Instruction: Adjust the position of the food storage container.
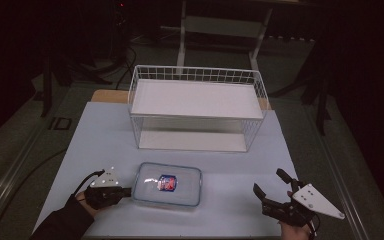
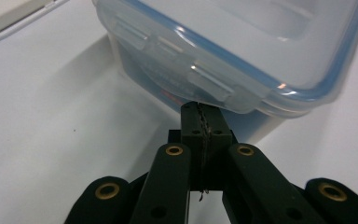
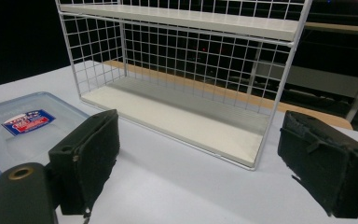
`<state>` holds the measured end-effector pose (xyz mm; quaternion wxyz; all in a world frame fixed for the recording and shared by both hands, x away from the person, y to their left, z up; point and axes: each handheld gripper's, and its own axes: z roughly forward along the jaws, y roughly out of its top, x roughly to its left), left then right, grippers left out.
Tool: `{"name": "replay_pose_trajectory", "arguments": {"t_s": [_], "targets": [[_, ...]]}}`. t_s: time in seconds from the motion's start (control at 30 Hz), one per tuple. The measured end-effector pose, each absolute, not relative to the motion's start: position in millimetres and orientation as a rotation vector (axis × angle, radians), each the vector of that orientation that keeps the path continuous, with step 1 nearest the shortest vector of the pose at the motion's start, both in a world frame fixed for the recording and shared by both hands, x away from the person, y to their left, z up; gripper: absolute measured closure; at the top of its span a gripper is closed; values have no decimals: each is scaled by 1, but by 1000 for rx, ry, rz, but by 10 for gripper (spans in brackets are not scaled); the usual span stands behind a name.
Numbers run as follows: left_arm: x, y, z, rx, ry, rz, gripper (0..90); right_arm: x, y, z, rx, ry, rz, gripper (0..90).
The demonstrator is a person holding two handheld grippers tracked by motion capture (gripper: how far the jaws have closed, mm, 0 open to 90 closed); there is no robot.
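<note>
The left claw (image 1: 126, 191) is clenched, touching the container (image 1: 167, 185) at its left latch. The right claw (image 1: 270, 192) is released (near right of the surface (image 1: 100, 135)). The latch should probably be pressed gently.

- A clear plastic container (image 1: 167, 185) with a blue-edged snap lid sits flat and closed at lower centre of the high view; a red and blue label (image 1: 167, 183) marks the lid's middle, its print too small to read.
- A white wire rack (image 1: 196, 107) with two white shelves stands upright at centre frame, apparently empty.
</note>
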<state>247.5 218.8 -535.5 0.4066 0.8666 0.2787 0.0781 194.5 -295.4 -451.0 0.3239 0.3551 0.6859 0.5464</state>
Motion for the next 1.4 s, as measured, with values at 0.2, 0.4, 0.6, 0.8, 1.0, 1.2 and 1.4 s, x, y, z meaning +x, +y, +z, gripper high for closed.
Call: {"name": "replay_pose_trajectory", "arguments": {"t_s": [0.2, 0.4, 0.6, 0.8, 1.0, 1.2, 1.4], "targets": [[249, 232, -521, 2093, 748, 239, 896, 194, -297, -450, 932, 1792, 1435, 124], [249, 220, -514, 2102, 704, 244, 896, 194, -296, -450, 932, 1797, 1435, 124], [253, 204, -513, 2122, 661, 228, 896, 194, -295, -451, 928, 1802, 1436, 124], [259, 183, -513, 2135, 614, 209, 896, 194, -294, -452, 932, 1810, 1441, 124], [263, 167, -512, 2147, 577, 188, 896, 194, -292, -454, 917, 1824, 1435, 125], [265, 156, -512, 2150, 561, 188, 896, 195, -292, -454, 929, 1845, 1444, 133], [268, 147, -512, 2153, 541, 173, 896, 195, -289, -456, 922, 1861, 1437, 133]]}}
